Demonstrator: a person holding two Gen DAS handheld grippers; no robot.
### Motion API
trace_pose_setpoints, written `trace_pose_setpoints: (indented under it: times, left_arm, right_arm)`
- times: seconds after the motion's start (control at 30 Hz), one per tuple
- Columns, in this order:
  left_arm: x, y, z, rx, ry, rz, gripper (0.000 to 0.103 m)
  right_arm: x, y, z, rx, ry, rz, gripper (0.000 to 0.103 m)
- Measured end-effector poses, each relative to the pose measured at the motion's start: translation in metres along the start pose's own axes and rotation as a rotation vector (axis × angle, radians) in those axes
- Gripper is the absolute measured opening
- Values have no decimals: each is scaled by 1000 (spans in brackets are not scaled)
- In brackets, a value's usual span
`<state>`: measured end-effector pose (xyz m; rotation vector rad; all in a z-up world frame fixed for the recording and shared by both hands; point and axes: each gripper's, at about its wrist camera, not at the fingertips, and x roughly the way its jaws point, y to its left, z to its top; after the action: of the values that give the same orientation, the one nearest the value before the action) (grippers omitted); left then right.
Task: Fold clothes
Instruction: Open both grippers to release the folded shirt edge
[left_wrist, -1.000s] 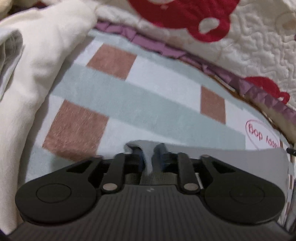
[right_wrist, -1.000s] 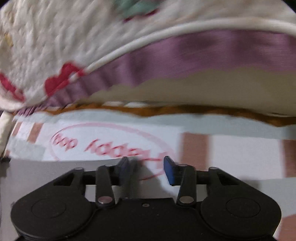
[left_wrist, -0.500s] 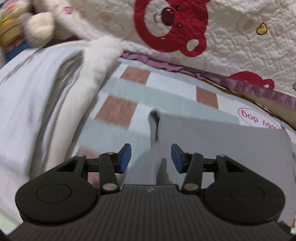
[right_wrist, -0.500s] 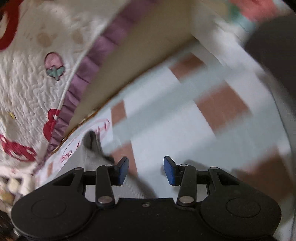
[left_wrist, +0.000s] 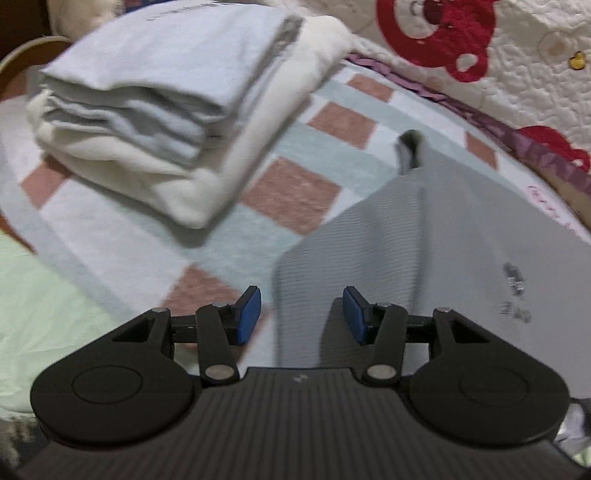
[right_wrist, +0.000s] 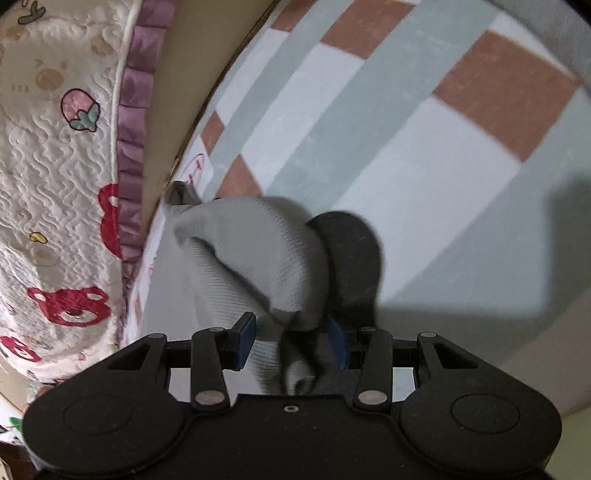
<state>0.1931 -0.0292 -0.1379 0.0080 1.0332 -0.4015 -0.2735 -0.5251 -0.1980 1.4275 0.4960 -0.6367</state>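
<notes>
Left gripper (left_wrist: 301, 314) released, jaws apart over near edge of grey ribbed garment (left_wrist: 443, 258), nothing pinched. Right gripper (right_wrist: 291, 338) agape, bunched grey fold between pads, not clamped. Garment on checked blanket (left_wrist: 325, 192): light, soft, floppy; take at corner or hem. Small print blurred, unreadable. Far left: folded stack (left_wrist: 155, 110).

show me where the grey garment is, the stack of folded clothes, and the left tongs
grey garment (left_wrist: 436, 236), left wrist view, its flat ribbed middle.
stack of folded clothes (left_wrist: 159, 99), left wrist view, top grey-white layers.
left tongs (left_wrist: 301, 314), left wrist view, gap between blue pads.
</notes>
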Motion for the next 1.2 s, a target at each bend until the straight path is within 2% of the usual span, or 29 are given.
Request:
trace_pose_setpoints:
  times: [0.1,0.2,0.23,0.27,0.37,0.47,0.6,0.7,0.8,0.83,0.9,0.93,0.97,1.07,1.1,1.2]
  left_arm:
    - [3,12,-3,-41,20,-1,50]
    - [5,16,-2,-60,29,-23,50]
    - [6,17,-2,-75,36,-47,51]
    - [8,18,-2,-95,45,-76,51]
    - [13,18,-6,-121,62,-89,51]
    - [15,17,-6,-114,67,-74,51]
    - [15,18,-4,-111,64,-51,53]
    - [18,17,-3,-100,65,-26,54]
    - [18,16,-2,-88,65,-25,56]
    - [17,17,-3,-94,69,-23,56]
    - [14,20,-3,-111,77,-19,56]
    - [12,23,-3,-125,82,-14,56]
    - [10,27,-3,-146,91,-5,57]
    - [5,40,-9,-223,90,-20,57]
    - [2,43,-11,-243,80,-29,57]
    - [-7,39,-9,-209,35,-82,61]
  right_arm:
    - [6,8,4,-21,-38,5,50]
    - [13,18,16,-97,-123,-3,47]
    - [16,23,20,-140,-156,-14,35]
    - [18,29,24,-188,-188,-25,7]
    - [3,67,31,-473,-325,-74,6]
    - [-20,97,34,-685,-475,-205,6]
    - [-4,103,45,-866,-475,-454,4]
    - [17,97,55,-856,-425,-532,5]
    - [21,90,56,-845,-431,-562,8]
    - [20,88,57,-827,-433,-568,13]
    - [14,82,57,-758,-446,-574,34]
    - [8,79,56,-708,-454,-571,40]
    - [-1,73,54,-639,-454,-542,43]
    - [-17,53,43,-495,-396,-398,43]
    - [-20,48,39,-467,-366,-349,43]
    - [-20,42,18,-473,-296,-281,44]
